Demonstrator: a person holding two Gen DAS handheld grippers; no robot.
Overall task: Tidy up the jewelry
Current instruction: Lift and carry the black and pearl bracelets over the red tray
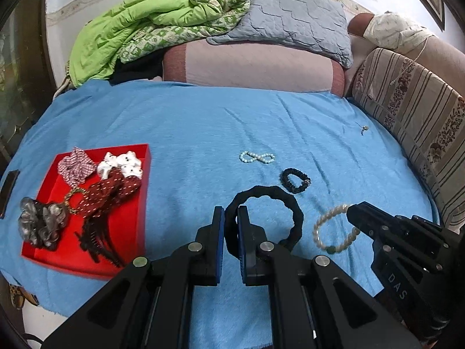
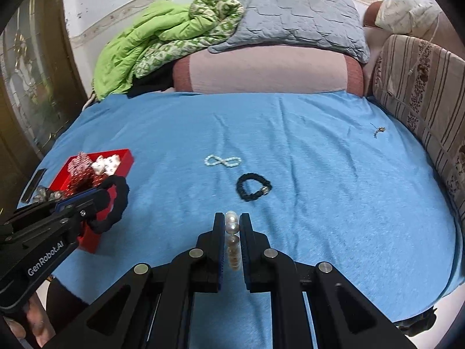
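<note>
My left gripper (image 1: 231, 218) is shut on a large black scrunchie (image 1: 290, 203), held just above the blue blanket (image 1: 189, 122); it also shows in the right wrist view (image 2: 117, 200) beside the red tray. My right gripper (image 2: 232, 224) is shut on a pearl bracelet (image 2: 232, 226), which shows in the left wrist view (image 1: 325, 224). A red tray (image 1: 128, 238) at the left holds several scrunchies and hair pieces. A pale bead bracelet (image 1: 257, 157) in a figure eight and a small black scrunchie (image 1: 295, 180) lie on the blanket.
A small pin-like trinket (image 1: 363, 128) lies at the far right of the blanket. Pillows and a green quilt (image 1: 139, 29) are piled at the back; a striped cushion (image 1: 412, 116) lines the right side. A dark phone (image 1: 8, 192) lies left of the tray.
</note>
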